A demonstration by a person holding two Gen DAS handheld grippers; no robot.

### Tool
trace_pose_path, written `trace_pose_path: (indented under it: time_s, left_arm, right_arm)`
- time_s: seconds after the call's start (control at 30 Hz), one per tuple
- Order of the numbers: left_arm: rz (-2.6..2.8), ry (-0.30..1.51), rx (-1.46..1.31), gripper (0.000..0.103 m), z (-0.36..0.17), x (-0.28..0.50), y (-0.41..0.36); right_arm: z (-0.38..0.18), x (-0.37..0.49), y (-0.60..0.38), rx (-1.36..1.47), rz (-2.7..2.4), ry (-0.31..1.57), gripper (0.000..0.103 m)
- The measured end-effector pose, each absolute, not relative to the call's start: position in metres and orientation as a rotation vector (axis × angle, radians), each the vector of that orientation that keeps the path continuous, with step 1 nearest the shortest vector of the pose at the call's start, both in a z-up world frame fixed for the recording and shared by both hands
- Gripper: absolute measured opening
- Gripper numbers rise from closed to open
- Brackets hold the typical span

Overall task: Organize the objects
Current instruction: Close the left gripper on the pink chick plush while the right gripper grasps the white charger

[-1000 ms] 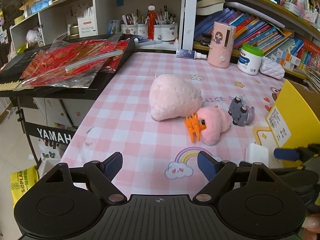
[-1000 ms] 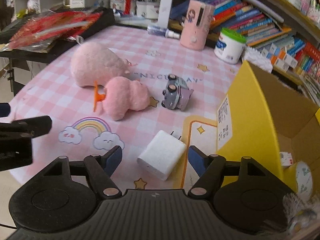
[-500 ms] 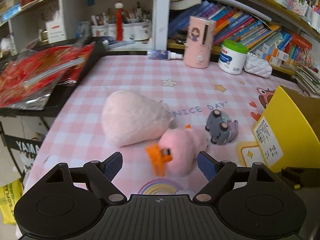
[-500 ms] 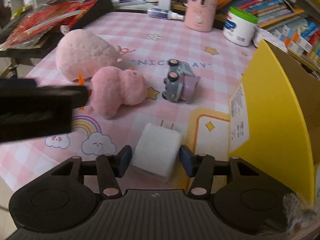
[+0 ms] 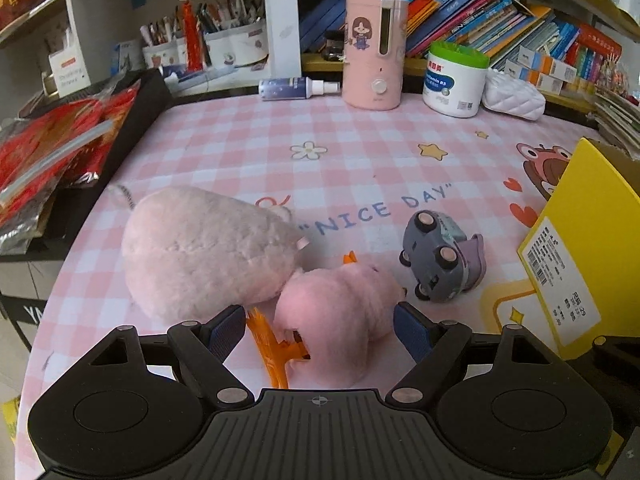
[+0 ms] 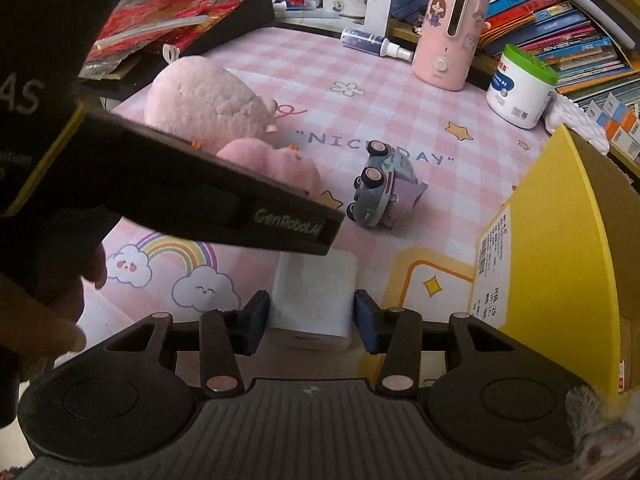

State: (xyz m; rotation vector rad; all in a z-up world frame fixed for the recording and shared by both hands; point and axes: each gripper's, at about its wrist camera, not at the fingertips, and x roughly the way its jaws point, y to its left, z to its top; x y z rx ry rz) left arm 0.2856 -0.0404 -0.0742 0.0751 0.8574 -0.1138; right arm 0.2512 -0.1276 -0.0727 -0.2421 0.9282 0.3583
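Note:
My left gripper (image 5: 319,328) is open, its fingers on either side of a small pink plush (image 5: 336,312) with an orange clip (image 5: 272,350). A larger pale pink plush (image 5: 204,248) lies just behind it. A grey toy car (image 5: 440,260) lies on its side to the right. My right gripper (image 6: 311,322) has its pads close on both sides of a white charger block (image 6: 314,296); contact is not clear. The left gripper's body (image 6: 224,196) crosses the right wrist view. A yellow box (image 6: 560,248) stands at right.
At the back of the pink checked tablecloth (image 5: 360,152) stand a pink humidifier (image 5: 374,52), a white green-lidded jar (image 5: 456,80), a spray bottle (image 5: 296,88) and a white quilted pouch (image 5: 512,94). Red packets on a black keyboard (image 5: 52,148) lie left. Bookshelves line the back.
My left gripper moved forward and right until its fingers straddle the small pink plush. My right gripper advanced onto the white charger and its fingers narrowed around it.

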Motion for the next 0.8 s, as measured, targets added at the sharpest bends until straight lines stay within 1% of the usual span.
trace_pose_path:
  time_s: [0.03, 0.07, 0.1, 0.13, 0.23, 0.3, 0.8]
  left_arm:
    - [-0.116, 0.852, 0.080, 0.081, -0.074, 0.285, -0.040]
    - [-0.118, 0.846, 0.094, 0.077, -0.075, 0.286, -0.041]
    - [-0.116, 0.848, 0.115, 0.069, -0.076, 0.286, -0.042]
    - [-0.115, 0.862, 0.135, 0.063, -0.079, 0.288, -0.043]
    - [-0.124, 0.861, 0.096, 0.061, -0.079, 0.287, -0.036]
    - [-0.119, 0.853, 0.079, 0.058, -0.074, 0.282, -0.032]
    - [-0.102, 0.746, -0.046, 0.059, -0.019, 0.201, 0.009]
  right_arm:
    - [-0.073, 0.251, -0.128, -0.243, 0.359, 0.930, 0.043]
    - [-0.073, 0.252, -0.128, -0.244, 0.360, 0.930, 0.043]
    - [-0.073, 0.252, -0.128, -0.245, 0.361, 0.930, 0.043]
    - [-0.073, 0.252, -0.128, -0.245, 0.360, 0.931, 0.043]
    - [-0.073, 0.252, -0.128, -0.243, 0.360, 0.932, 0.043]
    - [-0.072, 0.251, -0.129, -0.236, 0.356, 0.935, 0.043]
    - [-0.047, 0.222, -0.131, -0.129, 0.301, 0.902, 0.042]
